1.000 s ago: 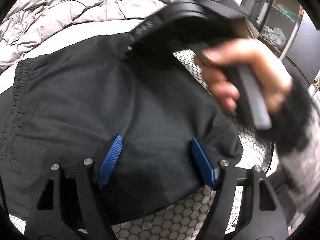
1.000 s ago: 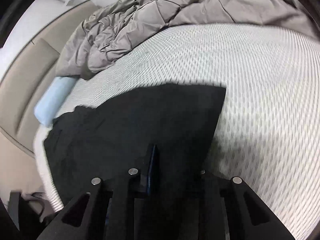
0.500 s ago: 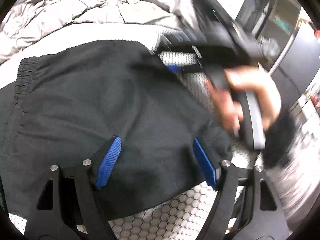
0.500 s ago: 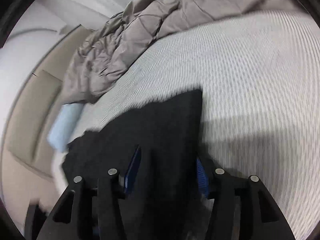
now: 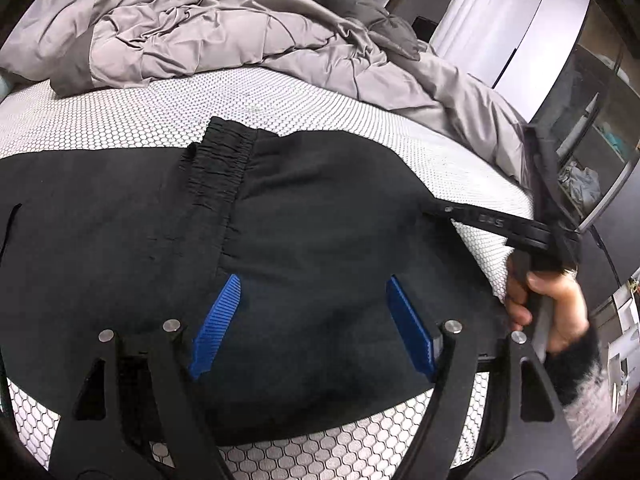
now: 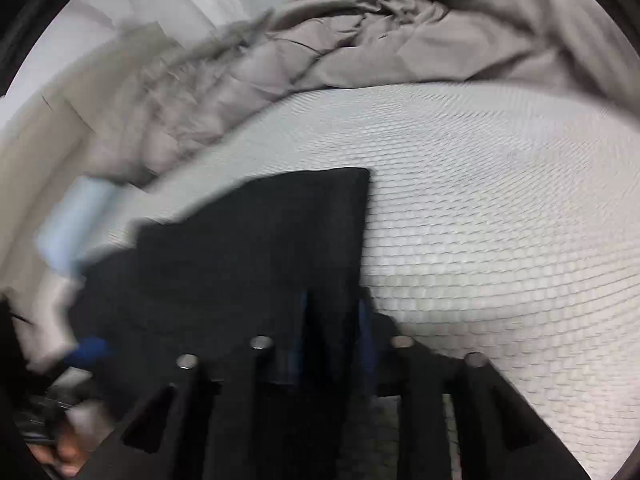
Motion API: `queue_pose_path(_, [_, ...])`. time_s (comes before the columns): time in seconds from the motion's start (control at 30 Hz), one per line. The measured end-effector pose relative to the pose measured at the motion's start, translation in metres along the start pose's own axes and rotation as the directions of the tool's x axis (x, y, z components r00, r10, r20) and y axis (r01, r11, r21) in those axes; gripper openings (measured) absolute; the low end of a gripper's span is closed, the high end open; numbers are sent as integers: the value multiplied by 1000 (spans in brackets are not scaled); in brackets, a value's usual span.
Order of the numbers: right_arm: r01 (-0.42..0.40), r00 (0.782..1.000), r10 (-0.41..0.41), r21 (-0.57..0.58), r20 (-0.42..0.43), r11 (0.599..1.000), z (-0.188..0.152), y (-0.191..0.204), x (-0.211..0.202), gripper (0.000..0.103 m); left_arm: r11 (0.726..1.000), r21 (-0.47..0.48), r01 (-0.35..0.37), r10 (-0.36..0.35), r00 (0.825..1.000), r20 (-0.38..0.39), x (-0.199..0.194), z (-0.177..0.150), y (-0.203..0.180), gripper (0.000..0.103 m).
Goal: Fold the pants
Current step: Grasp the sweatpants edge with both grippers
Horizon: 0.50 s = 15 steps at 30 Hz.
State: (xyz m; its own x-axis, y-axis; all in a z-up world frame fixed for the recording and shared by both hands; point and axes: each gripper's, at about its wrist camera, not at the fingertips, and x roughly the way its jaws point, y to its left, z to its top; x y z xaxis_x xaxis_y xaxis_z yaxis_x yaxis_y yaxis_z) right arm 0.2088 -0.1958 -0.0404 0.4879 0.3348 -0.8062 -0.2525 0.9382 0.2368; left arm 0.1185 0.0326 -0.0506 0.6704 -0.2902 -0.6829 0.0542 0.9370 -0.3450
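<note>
Black pants point(image 5: 312, 248) spread on the honeycomb mattress point(image 5: 280, 100), waistband bunched. Left gripper point(image 5: 312, 324) spread wide over the cloth, pinching nothing. Right gripper point(image 6: 332, 320) blurred, pads nearly together on a fold of fabric; firm grip impossible to confirm. Grey duvet point(image 5: 200, 32) behind.

Your pants point(image 5: 304, 232) lie on the mattress point(image 5: 160, 120). The duvet point(image 5: 224, 28) sits behind them. Your right gripper point(image 5: 500, 222) is at their right edge.
</note>
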Motion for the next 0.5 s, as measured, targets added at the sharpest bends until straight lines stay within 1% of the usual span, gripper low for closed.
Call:
queue_pose_path(0.03, [24,1000,-24,-18,19,1000,-2,5,-8,27,1000,20,-1,1,1000,-4,3,1,-3,73])
queue_pose_path(0.07, [30,999,-27,-48,45,998,-5,13,-19,27,999,40,2,-2,1000,-4,6,2,-7,73])
queue_pose_path(0.1, [19,997,-13,-81,70,997,-10,21,-32,27,998,68,7,-7,1000,-4,10,3,-14,73])
queue_pose_path(0.17, [-35,995,49,-166,83,986,-26,37,-52,27,985,170,27,-24,1000,-19,19,1,-31,73])
queue_pose_path(0.2, [-71,994,86,-211,64,975,-36,51,-56,27,978,207,29,-23,999,-29,23,-3,-39,73])
queue_pose_path(0.23, [-97,993,109,-235,40,967,-44,57,-55,27,968,251,24,-12,999,-51,33,-4,-43,67])
queue_pose_path(0.27, [-150,988,153,-263,-12,953,-52,65,-49,27,964,264,24,-3,997,-79,42,-5,-42,62])
queue_pose_path(0.3, [-173,985,166,-276,-49,946,-58,71,-39,27,964,263,23,4,995,-102,47,-6,-41,49])
queue_pose_path(0.33, [-162,986,142,-291,-88,943,-65,75,-27,27,966,258,12,22,991,-128,54,-8,-34,38])
queue_pose_path(0.37, [-142,987,110,-309,-118,940,-71,76,-19,27,966,257,15,20,991,-132,54,-11,-31,32])
queue_pose_path(0.4, [-129,986,86,-336,-140,933,-77,74,-12,27,966,256,25,11,990,-139,51,-11,-23,23])
queue_pose_path(0.43, [-141,986,99,-348,-135,927,-78,70,-13,27,968,250,31,5,990,-140,47,-11,-16,14])
queue_pose_path(0.47, [-134,987,90,-355,-136,925,-78,65,-17,27,970,242,35,-1,990,-138,44,-11,-10,11])
queue_pose_path(0.5, [-114,988,68,-356,-141,927,-77,59,-21,27,973,223,55,-24,990,-139,40,-11,-2,11])
